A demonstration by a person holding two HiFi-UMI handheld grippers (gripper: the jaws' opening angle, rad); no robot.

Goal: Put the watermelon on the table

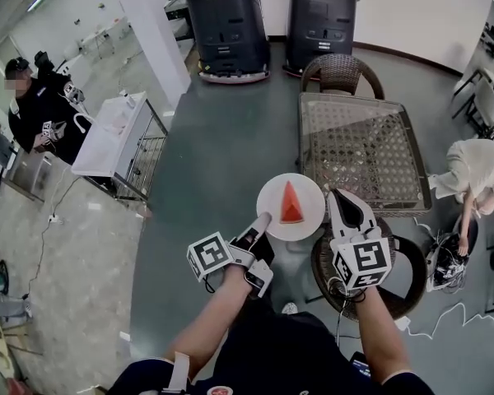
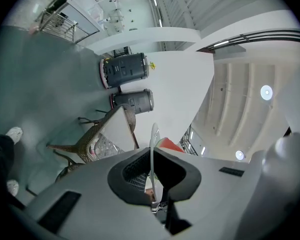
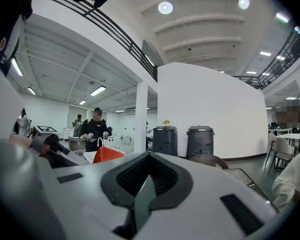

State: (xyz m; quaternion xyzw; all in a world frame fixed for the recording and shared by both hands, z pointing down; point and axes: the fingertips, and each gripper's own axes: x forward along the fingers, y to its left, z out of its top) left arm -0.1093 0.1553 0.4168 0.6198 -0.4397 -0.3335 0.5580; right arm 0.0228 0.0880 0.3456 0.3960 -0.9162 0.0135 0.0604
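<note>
A red wedge of watermelon [image 1: 291,204] stands on a round white plate [image 1: 271,197], held in the air just off the near left corner of the glass-topped wicker table [image 1: 364,148]. My left gripper [image 1: 263,221] is shut on the plate's left rim; in the left gripper view that plate [image 2: 153,143] runs edge-on between the jaws, with the watermelon [image 2: 171,145] behind it. My right gripper [image 1: 335,198] meets the plate's right rim, its jaws closed on a thin grey edge. The right gripper view has the watermelon [image 3: 107,154] to the left of the jaws.
A wicker chair [image 1: 342,73] stands at the table's far end and another chair [image 1: 399,280] sits under my right arm. Two dark bins [image 1: 227,25] stand by the back wall. A white cart [image 1: 115,135] and a person [image 1: 34,105] are at left; another person [image 1: 476,169] crouches at right.
</note>
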